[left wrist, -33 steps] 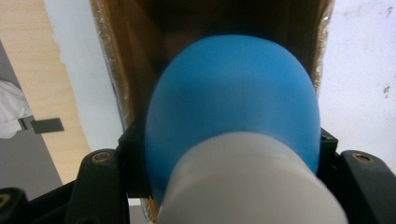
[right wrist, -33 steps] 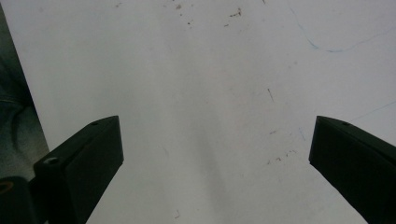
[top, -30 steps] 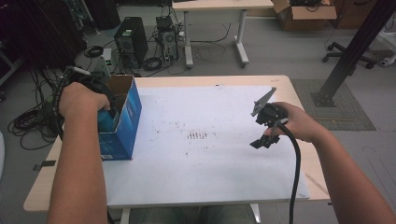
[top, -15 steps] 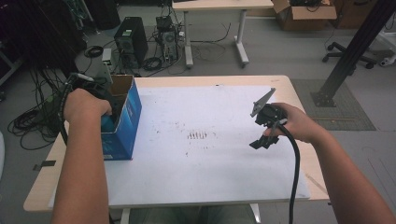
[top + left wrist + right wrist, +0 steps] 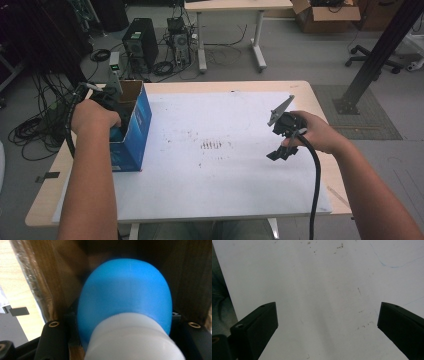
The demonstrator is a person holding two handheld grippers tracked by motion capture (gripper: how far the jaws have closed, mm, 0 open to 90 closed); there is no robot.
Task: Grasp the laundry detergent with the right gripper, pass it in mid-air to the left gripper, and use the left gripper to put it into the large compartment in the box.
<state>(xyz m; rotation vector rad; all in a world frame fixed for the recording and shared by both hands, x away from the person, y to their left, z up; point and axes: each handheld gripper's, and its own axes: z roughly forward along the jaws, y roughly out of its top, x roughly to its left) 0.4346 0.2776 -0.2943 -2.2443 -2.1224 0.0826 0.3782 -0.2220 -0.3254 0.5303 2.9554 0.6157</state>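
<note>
A blue cardboard box [image 5: 131,130] stands open-topped on the left of the white sheet [image 5: 220,175]. My left gripper [image 5: 112,107] reaches down into it from above. In the left gripper view the left gripper [image 5: 123,325] is shut on a rounded blue object with a white lower part [image 5: 125,292], and the box's brown inner walls [image 5: 62,277] close in around it. On the right, my right gripper [image 5: 280,150] hovers over the sheet. Its jaws stand wide apart in the right gripper view, and the right gripper [image 5: 327,320] has nothing between them but bare sheet.
The sheet covers a wooden table [image 5: 210,86] and carries small dark marks [image 5: 212,145] near its middle. Behind the table, computer towers [image 5: 140,42] and cables lie on the floor. A second table [image 5: 235,7], a cardboard box [image 5: 325,12] and a black post [image 5: 375,55] stand farther back.
My left hand has shifted slightly at the box. The right gripper has kept still.
</note>
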